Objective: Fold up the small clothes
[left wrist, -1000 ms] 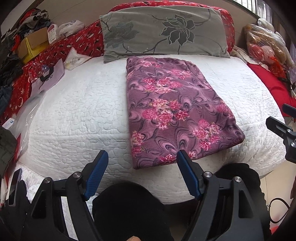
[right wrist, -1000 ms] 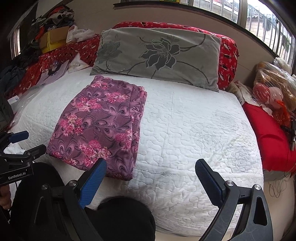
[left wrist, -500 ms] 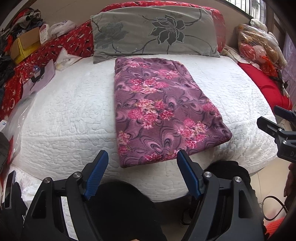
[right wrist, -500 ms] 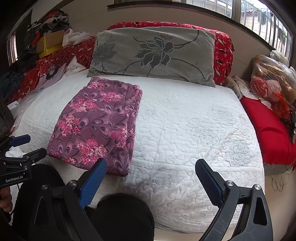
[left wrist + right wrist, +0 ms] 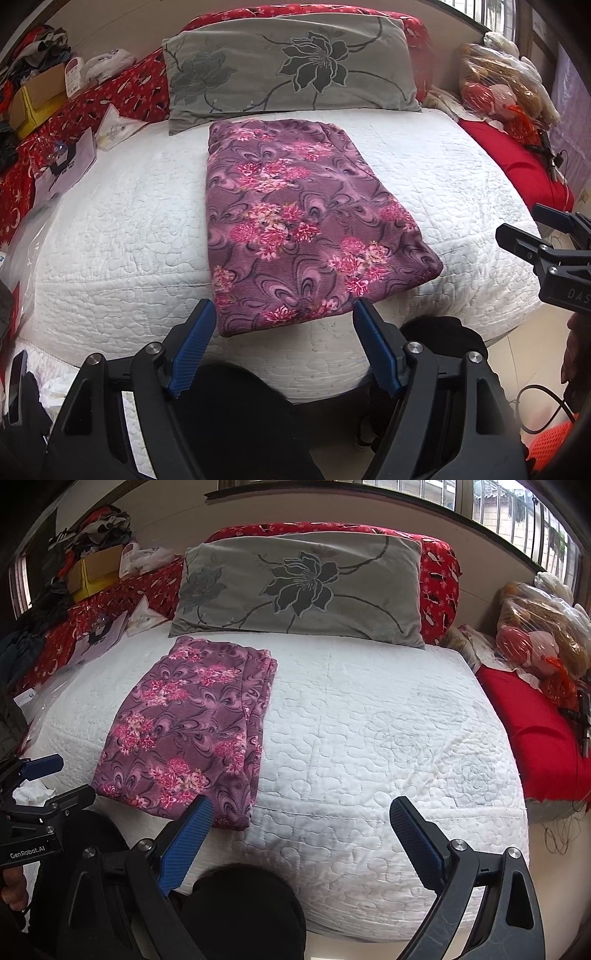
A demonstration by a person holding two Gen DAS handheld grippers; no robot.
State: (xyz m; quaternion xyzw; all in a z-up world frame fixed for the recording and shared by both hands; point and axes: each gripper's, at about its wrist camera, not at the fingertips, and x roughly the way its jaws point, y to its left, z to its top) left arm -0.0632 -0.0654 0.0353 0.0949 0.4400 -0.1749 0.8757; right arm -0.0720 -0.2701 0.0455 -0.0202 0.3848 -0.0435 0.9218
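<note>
Lying flat on the white bed [image 5: 110, 229], folded purple floral garment [image 5: 295, 221], long axis running from near edge twd grey pillow [image 5: 291, 70]. Left claw [image 5: 284, 321] & right claw [image 5: 301, 814] both spread wide, gripping nothing.

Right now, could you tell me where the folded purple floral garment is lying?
The purple floral garment lies flat on the white quilted bed, just in front of the grey flower pillow; it is centred in the left wrist view and left of centre in the right.
</note>
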